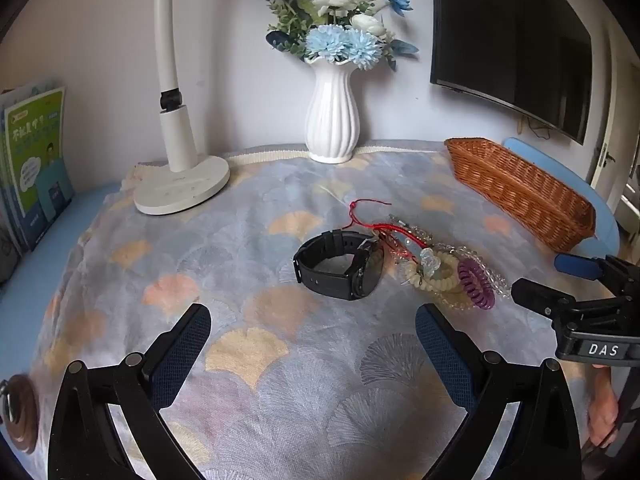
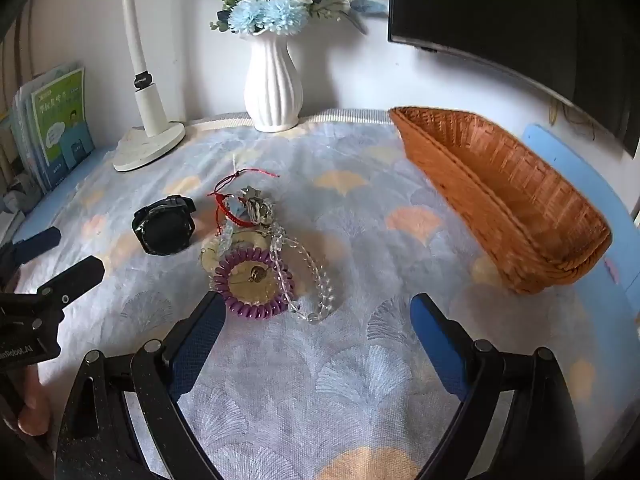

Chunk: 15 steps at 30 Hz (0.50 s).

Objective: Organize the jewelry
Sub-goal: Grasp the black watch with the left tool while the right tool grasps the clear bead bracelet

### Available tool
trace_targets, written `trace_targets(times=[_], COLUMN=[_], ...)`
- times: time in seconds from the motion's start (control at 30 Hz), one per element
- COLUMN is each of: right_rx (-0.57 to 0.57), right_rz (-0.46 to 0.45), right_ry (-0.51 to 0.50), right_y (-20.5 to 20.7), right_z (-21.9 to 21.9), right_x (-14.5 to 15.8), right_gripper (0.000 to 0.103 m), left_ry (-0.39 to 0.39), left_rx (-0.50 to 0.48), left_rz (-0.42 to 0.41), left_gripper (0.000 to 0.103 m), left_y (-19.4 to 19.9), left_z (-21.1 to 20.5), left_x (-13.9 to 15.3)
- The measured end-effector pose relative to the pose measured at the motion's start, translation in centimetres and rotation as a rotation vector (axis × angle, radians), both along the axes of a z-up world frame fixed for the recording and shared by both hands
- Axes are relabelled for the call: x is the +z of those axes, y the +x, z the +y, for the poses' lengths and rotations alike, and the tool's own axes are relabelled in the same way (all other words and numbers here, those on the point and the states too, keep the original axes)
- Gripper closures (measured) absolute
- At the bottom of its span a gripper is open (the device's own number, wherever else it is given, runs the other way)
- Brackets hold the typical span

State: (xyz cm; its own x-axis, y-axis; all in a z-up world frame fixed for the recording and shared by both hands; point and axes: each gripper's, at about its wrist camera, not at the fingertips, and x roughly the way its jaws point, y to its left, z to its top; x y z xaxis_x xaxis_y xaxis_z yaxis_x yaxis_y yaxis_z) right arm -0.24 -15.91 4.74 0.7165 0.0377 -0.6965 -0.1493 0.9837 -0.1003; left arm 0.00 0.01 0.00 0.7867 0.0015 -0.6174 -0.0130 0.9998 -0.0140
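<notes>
A black watch [image 1: 340,264] lies on the patterned cloth, with a jewelry pile beside it: a red cord bracelet [image 1: 384,232], a cream bead bracelet [image 1: 430,276], a purple coil hair tie [image 1: 476,284] and a clear bead bracelet [image 2: 316,280]. The watch [image 2: 164,226] and purple coil [image 2: 252,284] also show in the right wrist view. My left gripper [image 1: 314,330] is open and empty, short of the watch. My right gripper [image 2: 316,318] is open and empty, just before the purple coil. An empty wicker basket [image 2: 500,196] stands at the right.
A white vase of blue flowers [image 1: 332,120] and a white desk lamp [image 1: 180,176] stand at the back. Books [image 1: 36,168] lean at the left. A dark screen [image 1: 512,40] hangs on the wall. The right gripper [image 1: 560,280] shows at the right edge of the left wrist view.
</notes>
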Motion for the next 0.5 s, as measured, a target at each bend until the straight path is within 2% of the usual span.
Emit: trace_targets(times=[0.2,0.33,0.43,0.5], right_rx=[0.004,0.004,0.012,0.021], right_rz=[-0.009,-0.009,0.002,0.014], right_ry=[-0.03,-0.03,-0.012,0.012], right_y=[-0.1,0.0,0.1,0.3], right_z=[0.6,0.6,0.3,0.0], right_x=[0.0,0.0,-0.1,0.0], right_gripper=[0.008,0.008,0.008,0.008], left_ry=[0.012,-0.006,-0.063,-0.166], left_rx=[0.002,-0.006,-0.064,-0.14], left_rz=[0.0,0.006,0.051,0.114], left_gripper=[0.001,0.001,0.001,0.001], left_y=[0.1,0.3,0.5,0.8], left_z=[0.0,0.0,0.6,1.7], left_x=[-0.1,0.1,0.3,0.5])
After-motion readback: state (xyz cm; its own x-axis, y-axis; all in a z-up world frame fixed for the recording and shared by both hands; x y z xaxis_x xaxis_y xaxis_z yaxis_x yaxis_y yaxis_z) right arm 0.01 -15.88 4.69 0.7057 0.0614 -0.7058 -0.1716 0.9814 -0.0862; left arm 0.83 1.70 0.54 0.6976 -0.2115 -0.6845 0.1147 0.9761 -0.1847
